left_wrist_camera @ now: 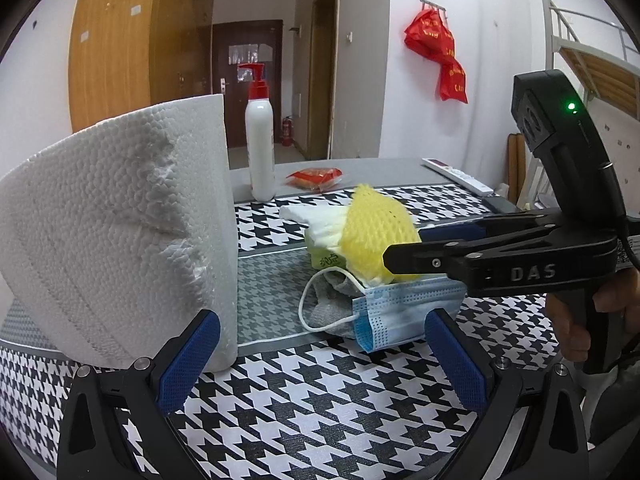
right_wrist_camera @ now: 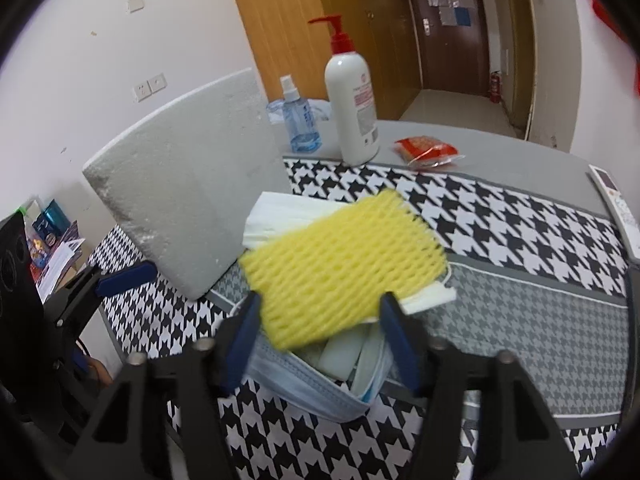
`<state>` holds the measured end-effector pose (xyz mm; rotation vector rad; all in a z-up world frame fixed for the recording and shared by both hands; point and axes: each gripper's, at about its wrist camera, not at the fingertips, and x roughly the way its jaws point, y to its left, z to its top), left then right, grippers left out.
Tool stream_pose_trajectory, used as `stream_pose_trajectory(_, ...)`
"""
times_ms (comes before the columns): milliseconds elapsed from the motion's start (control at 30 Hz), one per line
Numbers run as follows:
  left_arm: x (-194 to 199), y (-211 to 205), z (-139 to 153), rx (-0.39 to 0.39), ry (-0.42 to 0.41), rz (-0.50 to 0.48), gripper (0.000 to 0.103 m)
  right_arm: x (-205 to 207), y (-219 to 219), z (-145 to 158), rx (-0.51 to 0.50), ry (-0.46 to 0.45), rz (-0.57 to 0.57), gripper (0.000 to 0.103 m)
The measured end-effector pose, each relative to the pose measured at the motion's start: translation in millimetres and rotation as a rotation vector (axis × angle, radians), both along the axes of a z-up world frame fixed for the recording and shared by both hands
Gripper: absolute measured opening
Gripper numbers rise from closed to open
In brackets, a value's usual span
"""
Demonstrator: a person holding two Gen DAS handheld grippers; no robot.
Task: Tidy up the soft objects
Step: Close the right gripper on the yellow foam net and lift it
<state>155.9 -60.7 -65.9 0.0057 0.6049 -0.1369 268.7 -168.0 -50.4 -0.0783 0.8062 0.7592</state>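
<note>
A yellow foam net (right_wrist_camera: 340,264) lies on top of a pile of soft things: white tissues (right_wrist_camera: 280,216), a blue face mask (left_wrist_camera: 404,312) and a grey cloth (left_wrist_camera: 336,300). The net also shows in the left wrist view (left_wrist_camera: 376,232). My right gripper (right_wrist_camera: 320,340) is open, its jaws on either side of the net's near edge, not closed on it. My left gripper (left_wrist_camera: 320,352) is open and empty, low over the mat, just in front of the mask. A white foam sheet (left_wrist_camera: 120,232) stands upright by its left finger.
A houndstooth mat (left_wrist_camera: 320,400) covers the grey table. At the back stand a white pump bottle (right_wrist_camera: 354,108), a blue spray bottle (right_wrist_camera: 298,120) and a red packet (right_wrist_camera: 428,152). A white remote (left_wrist_camera: 456,176) lies at the right edge.
</note>
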Motion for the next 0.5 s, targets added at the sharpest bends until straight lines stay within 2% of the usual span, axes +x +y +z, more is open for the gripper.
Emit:
stream_pose_trajectory(100,1,-1,-1,0.003,0.005,-0.001,0.102,1,3,-4,-0.015,0.003,0.006,0.047)
stream_pose_trajectory(167,2,-2,0,0.001,0.005,0.001,0.102,1,3,-5,-0.006,0.005,0.018,0.033)
stream_pose_trajectory(333,1,-3,0,0.000,0.007,0.005,0.102,-1,1,-2,0.003,-0.016,0.033,0.017)
stream_pose_trajectory(500,-3,-6,4,0.008,-0.007,0.004,0.102,-11,-12,13,0.040,-0.061,0.014,0.017)
